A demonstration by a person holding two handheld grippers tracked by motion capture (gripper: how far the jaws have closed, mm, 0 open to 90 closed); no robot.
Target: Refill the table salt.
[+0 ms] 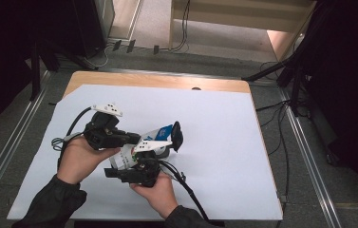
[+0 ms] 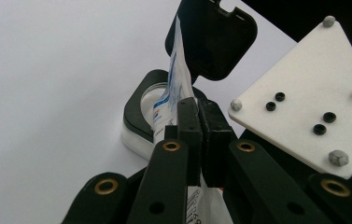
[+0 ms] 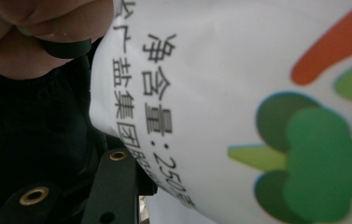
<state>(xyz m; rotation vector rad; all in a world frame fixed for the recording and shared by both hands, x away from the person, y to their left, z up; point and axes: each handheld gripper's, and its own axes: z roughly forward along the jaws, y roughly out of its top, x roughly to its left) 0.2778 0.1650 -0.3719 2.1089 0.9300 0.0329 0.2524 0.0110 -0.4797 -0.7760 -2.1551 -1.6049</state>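
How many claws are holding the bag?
2. The left claw pinches the bag near its top, over the open container. The right claw holds its lower part; its jaws are hidden.

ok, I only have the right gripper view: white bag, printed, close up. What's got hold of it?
Observer: The left tongs are shut on the bag, pinching its thin edge.
Operator: What's under it?
Observer: A white tub with a black rim. The bag's end sits at its opening.
Operator: Lid?
Observer: The black flip lid stands open behind the bag.
Operator: Surface?
Observer: A white sheet over a wooden table.
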